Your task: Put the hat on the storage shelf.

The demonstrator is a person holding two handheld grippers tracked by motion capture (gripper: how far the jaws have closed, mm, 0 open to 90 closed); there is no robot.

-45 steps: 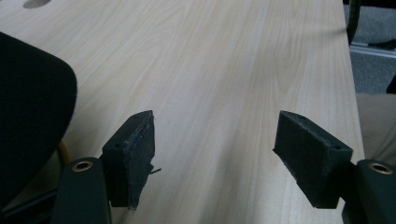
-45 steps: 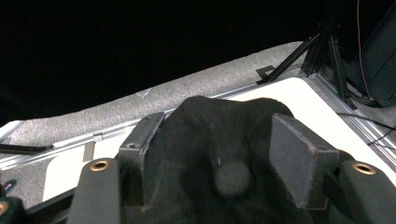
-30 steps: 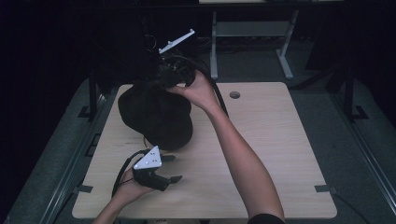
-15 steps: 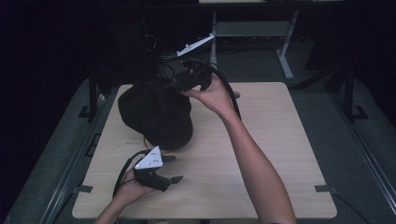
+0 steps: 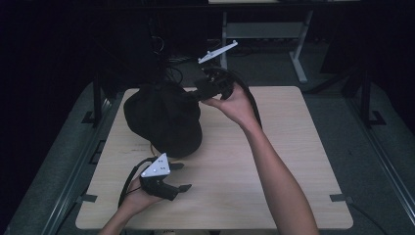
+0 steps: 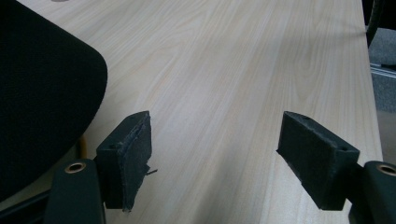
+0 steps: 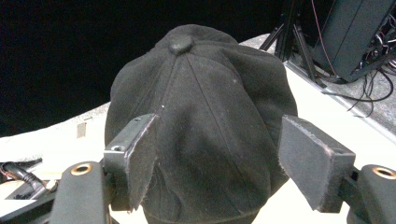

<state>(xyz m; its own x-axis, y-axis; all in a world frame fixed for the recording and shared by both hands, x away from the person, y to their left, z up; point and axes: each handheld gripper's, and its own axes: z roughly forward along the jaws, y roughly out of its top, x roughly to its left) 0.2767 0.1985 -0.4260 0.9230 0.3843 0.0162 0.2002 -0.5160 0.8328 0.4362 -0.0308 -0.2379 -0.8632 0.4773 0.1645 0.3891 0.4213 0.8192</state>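
Observation:
A black cloth cap [image 5: 164, 117] with a button on its crown lies on the light wooden table [image 5: 293, 147], left of centre. My right gripper [image 5: 199, 92] hovers just right of the cap's far side. In the right gripper view the cap [image 7: 201, 102] sits beyond the right gripper [image 7: 217, 158], whose jaws stand wide with nothing pressed between them. My left gripper [image 5: 181, 176] rests low near the table's front left, just in front of the cap. In the left gripper view the left gripper [image 6: 215, 158] is open over bare wood, with the cap's edge [image 6: 42, 93] to its left.
Behind the table stand a white desk frame [image 5: 264, 29] and a dark stand with loose cables [image 5: 171, 58]. Grey floor surrounds the table. The right half of the tabletop [image 5: 303, 171] is bare apart from the person's right forearm [image 5: 279, 176] crossing it.
The right hand has drawn its gripper to the right, off the top of the cap. The cap and the left gripper have stayed where they were.

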